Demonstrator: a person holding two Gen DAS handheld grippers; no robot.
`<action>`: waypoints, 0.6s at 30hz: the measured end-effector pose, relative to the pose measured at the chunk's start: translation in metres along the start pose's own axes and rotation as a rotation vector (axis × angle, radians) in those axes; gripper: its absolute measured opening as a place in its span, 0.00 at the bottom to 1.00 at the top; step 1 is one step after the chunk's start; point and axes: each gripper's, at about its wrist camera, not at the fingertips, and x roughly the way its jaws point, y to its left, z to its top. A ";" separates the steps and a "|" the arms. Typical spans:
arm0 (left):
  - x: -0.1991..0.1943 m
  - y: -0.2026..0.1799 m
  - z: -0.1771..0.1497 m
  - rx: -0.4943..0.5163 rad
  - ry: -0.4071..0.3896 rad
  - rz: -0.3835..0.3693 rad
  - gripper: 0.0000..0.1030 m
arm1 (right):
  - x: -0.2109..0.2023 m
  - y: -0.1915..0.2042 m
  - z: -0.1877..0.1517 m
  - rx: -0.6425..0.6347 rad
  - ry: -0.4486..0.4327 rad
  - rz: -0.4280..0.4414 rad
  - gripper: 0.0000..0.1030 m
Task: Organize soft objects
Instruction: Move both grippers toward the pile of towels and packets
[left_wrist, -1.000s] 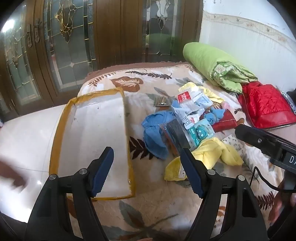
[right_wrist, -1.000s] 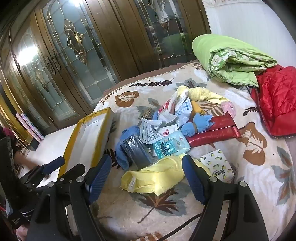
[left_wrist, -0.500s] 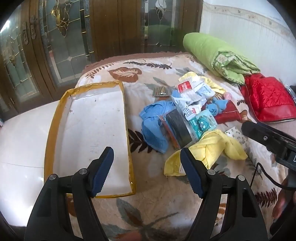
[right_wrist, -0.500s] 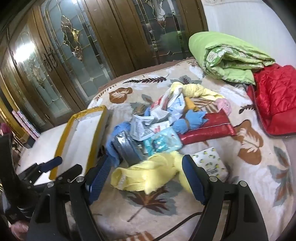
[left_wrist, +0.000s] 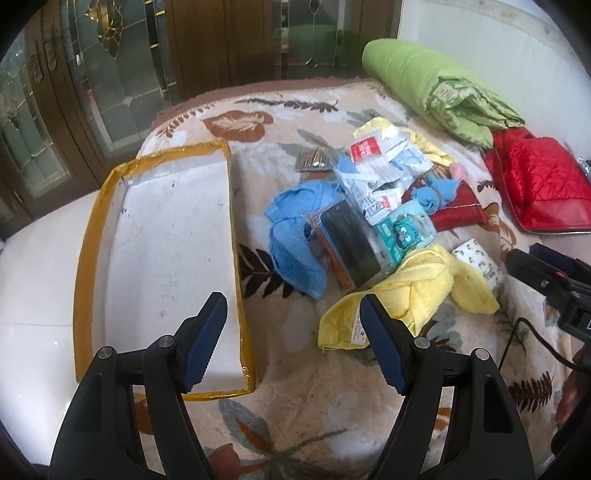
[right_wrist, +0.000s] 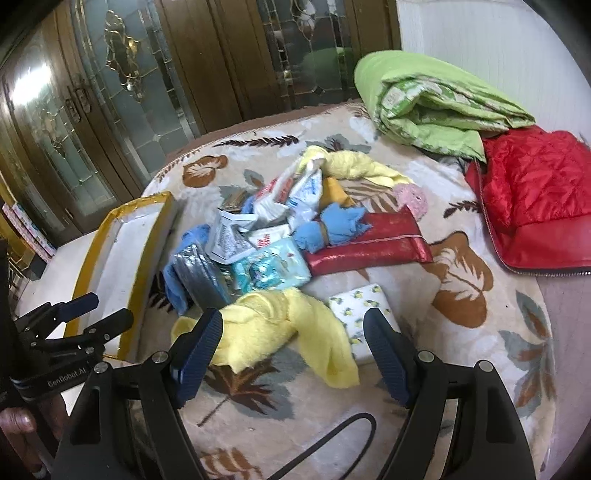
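Observation:
A heap of soft things lies on the leaf-patterned blanket (left_wrist: 314, 387): a yellow towel (left_wrist: 402, 295) (right_wrist: 288, 325) nearest me, a blue cloth (left_wrist: 295, 236), a dark packet (left_wrist: 349, 245), a teal wipes pack (right_wrist: 269, 269), white pouches (left_wrist: 376, 166) and a red pouch (right_wrist: 373, 243). A white tray with a yellow rim (left_wrist: 162, 251) (right_wrist: 122, 251) lies left of the heap. My left gripper (left_wrist: 293, 326) is open above the blanket between tray and towel. My right gripper (right_wrist: 293, 341) is open just over the yellow towel, holding nothing.
A folded green quilt (right_wrist: 436, 107) and a red quilted bag (right_wrist: 535, 199) sit at the back right. A lemon-print tissue pack (right_wrist: 364, 314) lies beside the towel. Glass-fronted wooden cabinet doors (right_wrist: 122, 92) stand behind. White floor (left_wrist: 33, 295) lies left of the tray.
Both grippers have moved forward and lower toward the heap; the yellow towel now lies between the right gripper's fingers in view. Both stay open. Nothing on the blanket has shifted.

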 end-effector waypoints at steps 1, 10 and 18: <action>0.002 0.000 0.001 0.001 0.007 0.000 0.73 | 0.002 -0.004 -0.001 0.002 0.009 -0.006 0.78; 0.012 -0.017 0.004 0.076 0.038 -0.027 0.73 | 0.016 -0.017 -0.007 -0.007 0.068 -0.019 0.78; 0.024 -0.001 0.010 0.033 0.070 -0.002 0.73 | 0.022 -0.015 -0.004 -0.047 0.095 0.023 0.78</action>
